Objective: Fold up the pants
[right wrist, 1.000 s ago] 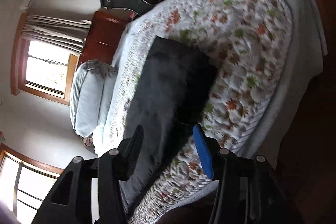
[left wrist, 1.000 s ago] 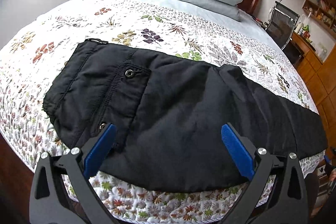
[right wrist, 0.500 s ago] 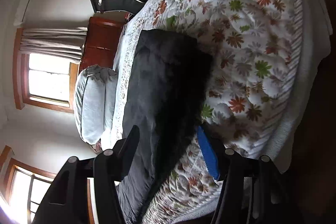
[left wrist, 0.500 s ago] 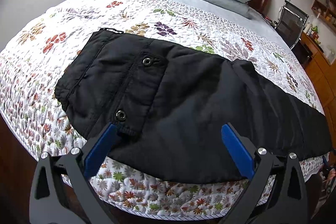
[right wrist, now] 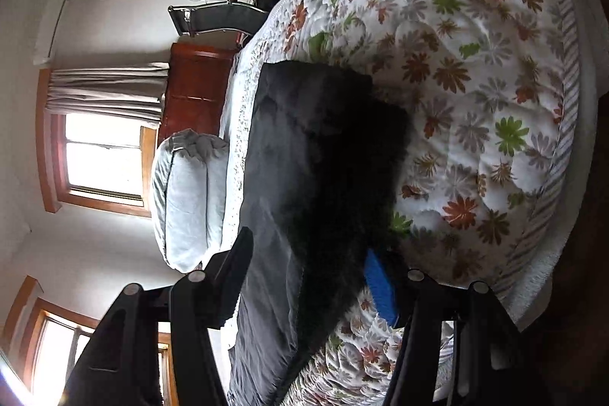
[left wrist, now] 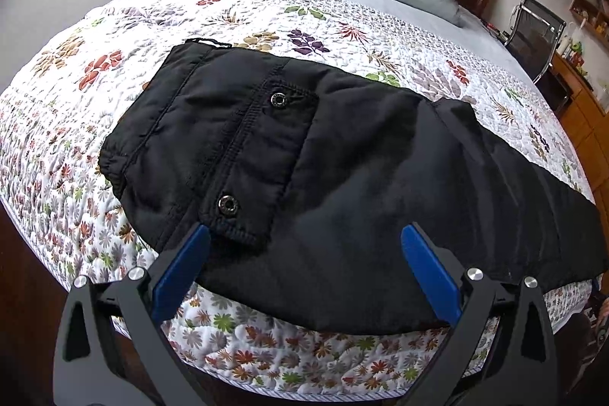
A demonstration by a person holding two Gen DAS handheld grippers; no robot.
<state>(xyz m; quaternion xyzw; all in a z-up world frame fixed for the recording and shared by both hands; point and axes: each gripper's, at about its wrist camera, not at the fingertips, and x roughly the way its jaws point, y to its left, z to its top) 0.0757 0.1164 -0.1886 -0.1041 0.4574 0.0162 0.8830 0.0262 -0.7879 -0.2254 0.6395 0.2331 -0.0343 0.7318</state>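
Black pants [left wrist: 342, 177] laid flat on floral quilt [left wrist: 266, 21], waistband (two snap buttons) beyond the left finger. Left gripper [left wrist: 304, 253]: jaws wide, nothing between pads, tips over the near edge of the fabric. Right gripper [right wrist: 308, 265]: jaws roughly half apart after just opening, straddling the pants' leg end; blue pad [right wrist: 380, 288] beside the cloth edge, w/o visible squeeze.

Left wrist view: downward over bed [left wrist: 114, 71] edge. Right: rolled sideways, close. Shared: pants [left wrist: 342, 177].
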